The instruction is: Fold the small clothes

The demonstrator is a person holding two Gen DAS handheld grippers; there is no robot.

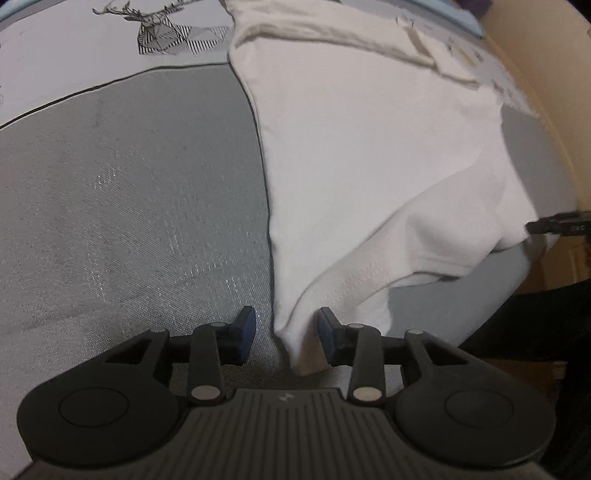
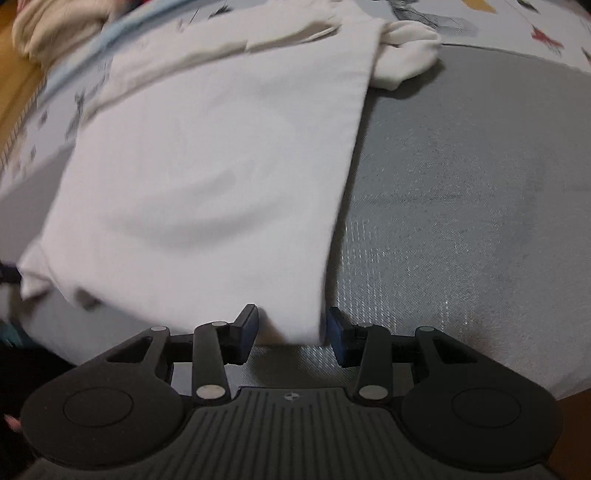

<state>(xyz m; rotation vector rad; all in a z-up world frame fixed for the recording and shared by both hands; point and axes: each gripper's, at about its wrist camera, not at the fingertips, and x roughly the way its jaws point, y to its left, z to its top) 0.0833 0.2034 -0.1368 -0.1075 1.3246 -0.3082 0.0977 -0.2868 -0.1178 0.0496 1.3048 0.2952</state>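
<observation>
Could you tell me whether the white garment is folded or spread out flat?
Folded, at least partly: the white garment shows a layer lying over itself near its lower edge, on the grey bedspread.

A white garment (image 1: 369, 155) is lying across a grey woven bedcover (image 1: 129, 206) whose pale band at 11 o'clock is showing a black line-drawn stag (image 1: 159, 33). In the right wrist view, the same white garment (image 2: 207, 166) is meeting a cream knotted cloth (image 2: 406, 48) at 1 o'clock. Blue pads (image 1: 248, 325) are lining each black gripper's fingers.
</observation>
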